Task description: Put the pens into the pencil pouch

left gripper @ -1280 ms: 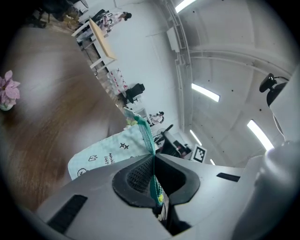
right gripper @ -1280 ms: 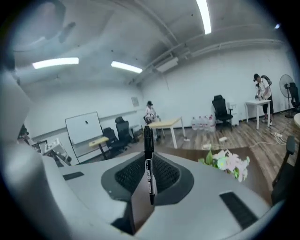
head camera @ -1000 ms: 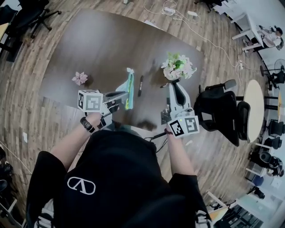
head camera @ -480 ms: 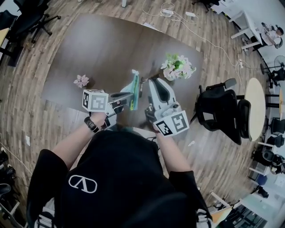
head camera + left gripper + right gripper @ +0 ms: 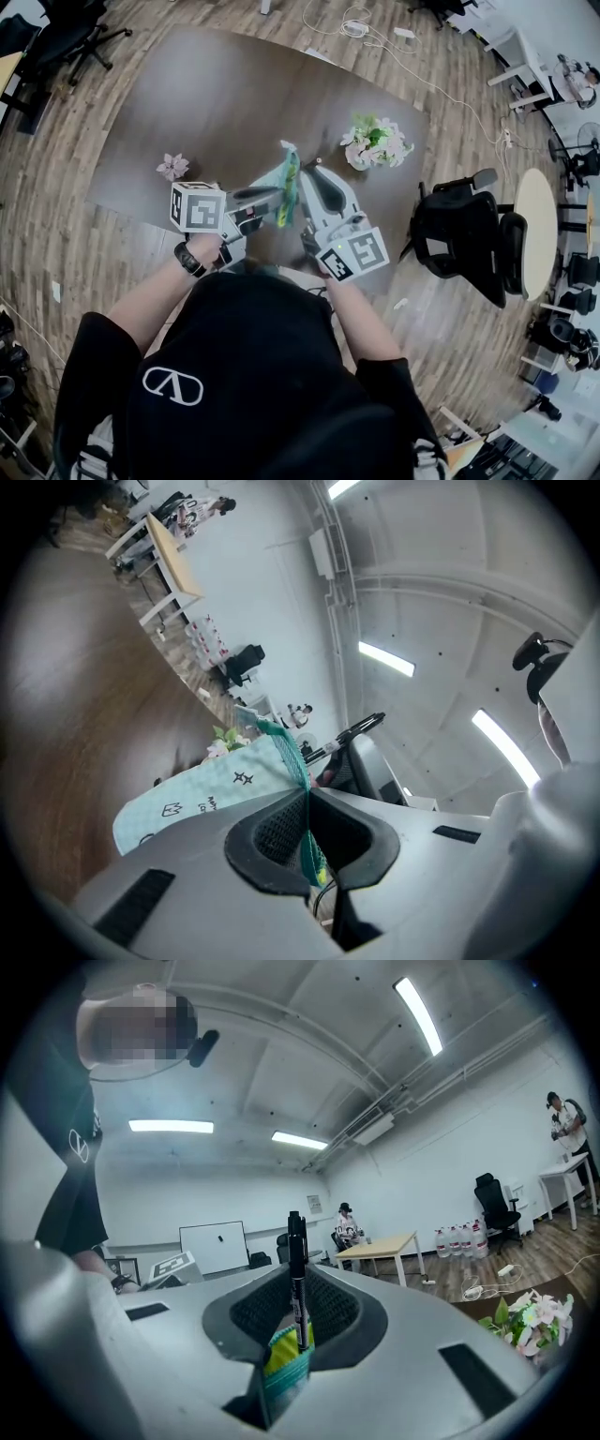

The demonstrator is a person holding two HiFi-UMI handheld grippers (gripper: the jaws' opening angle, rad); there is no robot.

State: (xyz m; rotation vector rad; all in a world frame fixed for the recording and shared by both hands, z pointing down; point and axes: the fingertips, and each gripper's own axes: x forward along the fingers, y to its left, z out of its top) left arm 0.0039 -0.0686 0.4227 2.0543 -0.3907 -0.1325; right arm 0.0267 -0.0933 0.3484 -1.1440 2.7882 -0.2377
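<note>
My left gripper [image 5: 279, 194] is shut on the edge of the teal mesh pencil pouch [image 5: 287, 176], which it holds up off the table with the opening upward. In the left gripper view the pouch [image 5: 202, 797] hangs out from the shut jaws [image 5: 310, 850]. My right gripper [image 5: 307, 174] is shut on a black pen [image 5: 296, 1260] that stands upright between its pads. Its lower end is right at the pouch's yellow-lined rim [image 5: 281, 1361]. From the left gripper view the pen [image 5: 352, 733] sticks up just behind the pouch's top corner.
The brown table [image 5: 206, 94] carries a vase of white and pink flowers [image 5: 375, 141] to the right of the grippers and a small pink flower [image 5: 172, 167] to the left. A black office chair [image 5: 459, 225] stands off the table's right edge.
My right gripper swung left from beside the flower vase to the pouch's mouth, pen still in it. My left gripper lifted the pouch a little.
</note>
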